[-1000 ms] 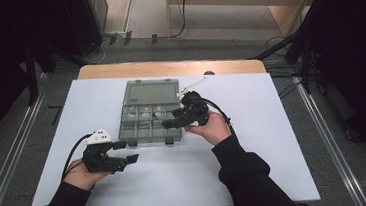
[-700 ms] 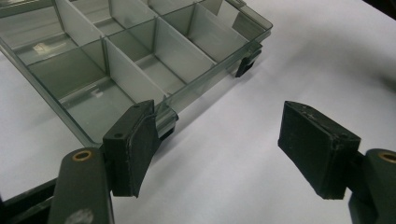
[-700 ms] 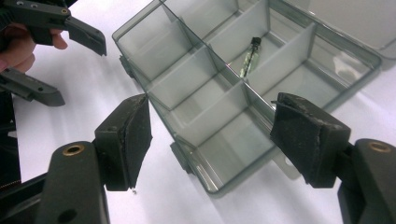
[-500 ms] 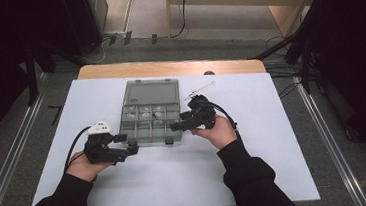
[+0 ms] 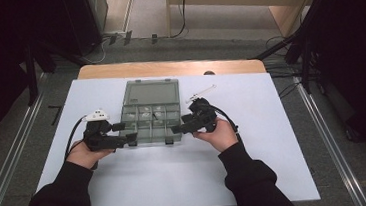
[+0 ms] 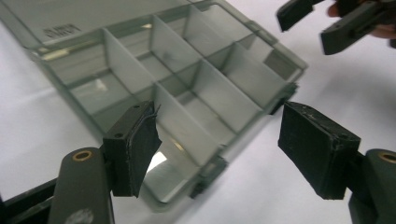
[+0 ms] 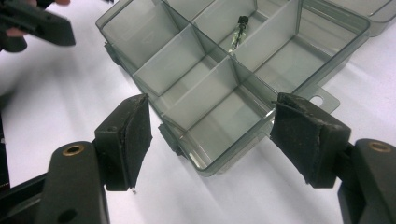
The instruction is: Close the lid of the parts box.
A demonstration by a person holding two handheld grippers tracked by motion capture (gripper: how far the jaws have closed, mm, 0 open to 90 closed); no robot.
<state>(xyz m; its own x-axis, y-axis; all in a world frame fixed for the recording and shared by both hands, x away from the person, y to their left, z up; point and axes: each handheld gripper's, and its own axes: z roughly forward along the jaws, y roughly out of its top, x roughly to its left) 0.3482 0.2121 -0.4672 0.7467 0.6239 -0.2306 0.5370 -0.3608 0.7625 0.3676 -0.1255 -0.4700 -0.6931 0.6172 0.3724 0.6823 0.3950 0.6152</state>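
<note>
Now box corners sit between both open jaws.

Two dark-sleeved forearms reach in from below. The left claw and the right claw point toward each other, both with jaws spread wide, gripping nothing.

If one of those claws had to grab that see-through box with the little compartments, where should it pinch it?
Probably the box's near corner wall, coming from the person's side. The lid lies open flat at the back, and the walls are thin and upright, so one pad can go inside a compartment and one outside. The right claw already straddles such a corner, open.
</note>
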